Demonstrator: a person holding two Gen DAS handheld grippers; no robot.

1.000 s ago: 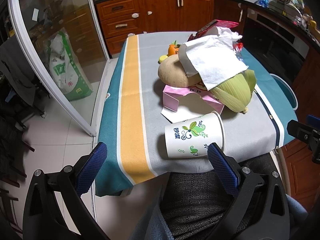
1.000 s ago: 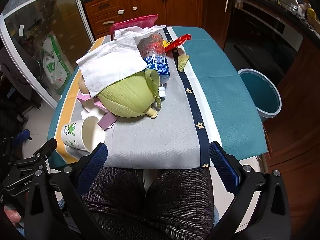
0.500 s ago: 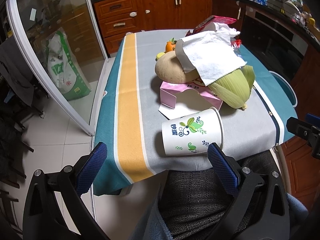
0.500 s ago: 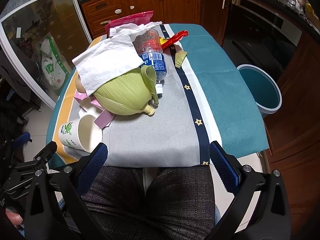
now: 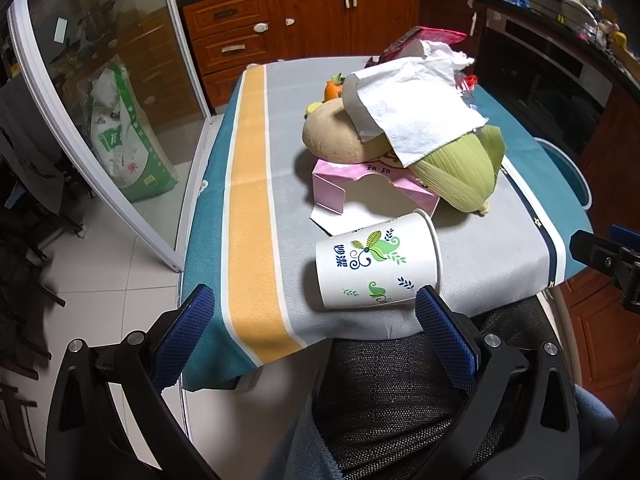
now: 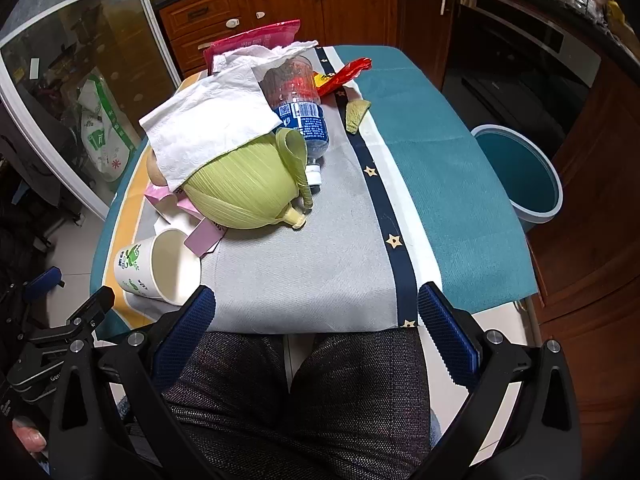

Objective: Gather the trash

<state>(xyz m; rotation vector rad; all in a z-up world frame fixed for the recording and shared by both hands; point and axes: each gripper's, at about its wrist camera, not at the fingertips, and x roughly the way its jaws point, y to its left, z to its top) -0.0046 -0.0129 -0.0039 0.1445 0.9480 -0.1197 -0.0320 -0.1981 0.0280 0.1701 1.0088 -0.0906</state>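
Both of my hand-held grippers, left hand-held gripper and right hand-held gripper, hang spread wide, holding nothing; paper cup lies sideways on the tabletop just ahead.

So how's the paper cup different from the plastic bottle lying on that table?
The cup is white with green leaf prints; the bottle is clear with a blue label. The cup's mouth is open, the bottle is capped. The cup lies alone near the table edge; the bottle sits against the trash pile. Both lie on their sides.

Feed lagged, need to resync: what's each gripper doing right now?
Left gripper: open, empty, near the tipped white paper cup.
Right gripper: open, empty.
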